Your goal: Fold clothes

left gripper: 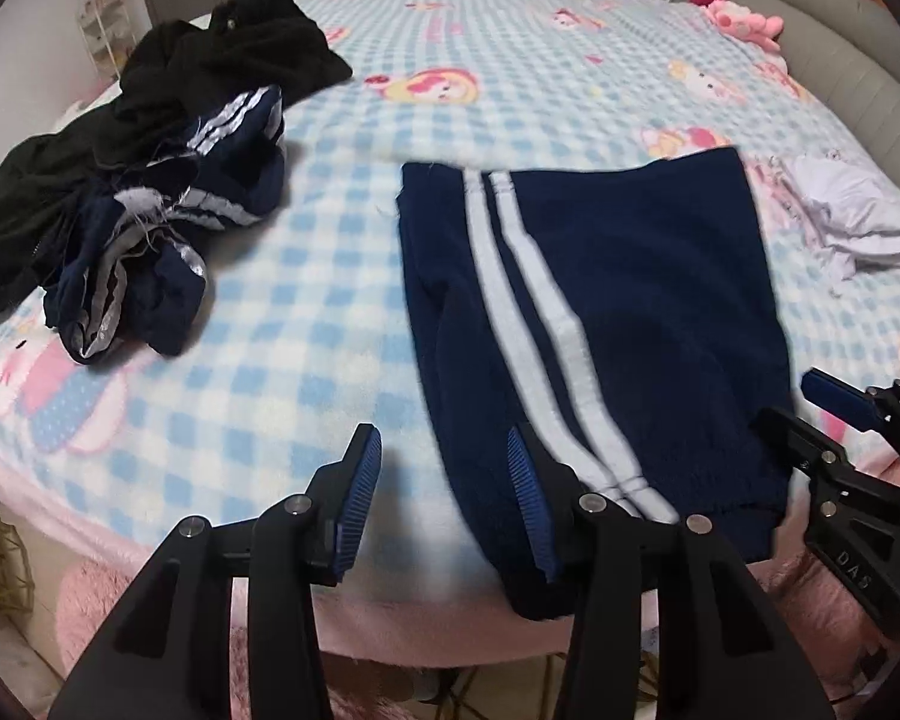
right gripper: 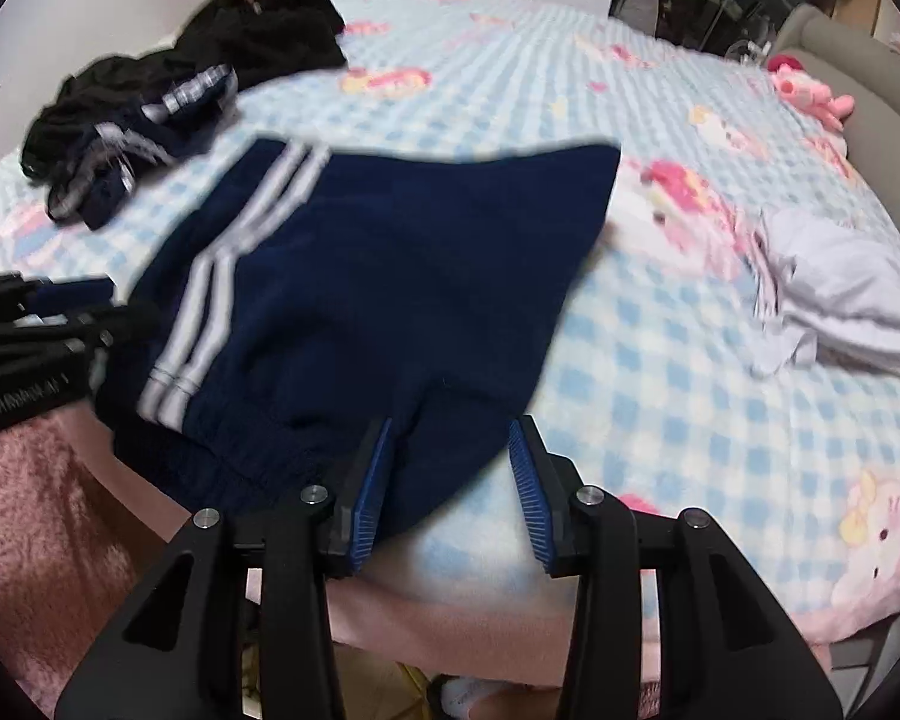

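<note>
Navy shorts with two white side stripes (left gripper: pixel 618 324) lie flat on the bed near its front edge; they also show in the right wrist view (right gripper: pixel 378 276). My left gripper (left gripper: pixel 444 504) is open and empty, just over the shorts' left waistband end. My right gripper (right gripper: pixel 450 492) is open and empty at the shorts' front right corner; it also shows in the left wrist view (left gripper: pixel 834 414). My left gripper shows at the left edge of the right wrist view (right gripper: pixel 48 330).
A heap of navy striped and black clothes (left gripper: pixel 150 180) lies at the far left of the bed (left gripper: pixel 330 324). A crumpled white garment (left gripper: pixel 846 222) lies to the right. A pink plush toy (left gripper: pixel 744 21) sits by the grey headboard (left gripper: pixel 858 66).
</note>
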The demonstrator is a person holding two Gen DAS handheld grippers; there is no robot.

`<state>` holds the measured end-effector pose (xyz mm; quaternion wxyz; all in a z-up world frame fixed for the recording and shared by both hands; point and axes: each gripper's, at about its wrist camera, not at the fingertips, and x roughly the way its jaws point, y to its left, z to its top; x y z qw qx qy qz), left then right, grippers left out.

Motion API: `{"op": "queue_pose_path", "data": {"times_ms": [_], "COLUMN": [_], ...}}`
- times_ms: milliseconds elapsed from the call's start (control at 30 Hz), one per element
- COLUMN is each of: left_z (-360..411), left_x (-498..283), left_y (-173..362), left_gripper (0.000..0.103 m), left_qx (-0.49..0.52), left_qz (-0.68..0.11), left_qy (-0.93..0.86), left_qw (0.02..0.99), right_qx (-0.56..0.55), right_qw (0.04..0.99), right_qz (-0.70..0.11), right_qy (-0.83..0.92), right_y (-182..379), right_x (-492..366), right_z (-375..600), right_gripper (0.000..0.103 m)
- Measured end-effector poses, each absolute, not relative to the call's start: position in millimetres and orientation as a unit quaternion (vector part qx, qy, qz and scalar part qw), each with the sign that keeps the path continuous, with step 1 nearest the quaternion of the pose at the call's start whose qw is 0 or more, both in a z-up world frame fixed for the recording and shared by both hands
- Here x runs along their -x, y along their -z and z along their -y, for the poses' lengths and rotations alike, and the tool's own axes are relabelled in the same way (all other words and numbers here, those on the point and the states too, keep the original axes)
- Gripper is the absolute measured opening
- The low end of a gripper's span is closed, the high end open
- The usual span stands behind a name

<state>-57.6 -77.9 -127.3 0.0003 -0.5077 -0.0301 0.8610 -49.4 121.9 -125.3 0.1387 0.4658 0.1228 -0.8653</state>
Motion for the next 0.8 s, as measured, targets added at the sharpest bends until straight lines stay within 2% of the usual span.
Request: {"op": "queue_pose_path", "data": {"times_ms": [100,200,400,533,633,733,800], "left_z": [81.7,85.9,116.0,111.8,114.0,121.3,119.9], "left_x": [54.6,56.7,41.9,35.5,34.8,30.2,28.9], "left_y": [128.3,141.5,138.5,140.9,138.9,143.3,153.0], "left_gripper": [0.046,0.048,0.047,0.044,0.045,0.045,0.045], "left_qx": [0.511,0.526,0.522,0.521,0.516,0.504,0.521], "left_qz": [0.049,0.021,0.138,0.126,0.152,0.222,0.202], "left_qy": [-0.858,-0.85,-0.842,-0.844,-0.842,-0.829,-0.827], "left_qw": [0.003,-0.021,0.01,0.019,0.04,0.094,0.067], "right_qx": [-0.462,-0.476,-0.437,-0.437,-0.454,-0.465,-0.469], "right_qw": [0.152,0.148,0.139,0.159,0.168,0.158,0.148], "right_qz": [-0.105,-0.121,-0.08,-0.081,-0.085,-0.097,-0.109], "right_qy": [0.867,0.859,0.885,0.882,0.871,0.866,0.864], "right_y": [119.5,132.9,112.9,111.2,123.7,132.8,137.1], "right_x": [52.3,46.7,22.6,16.1,14.6,17.0,20.5], "right_z": [-118.9,-117.0,-152.8,-150.0,-138.6,-134.9,-134.5], "right_gripper": [0.046,0.046,0.047,0.047,0.047,0.047,0.047]}}
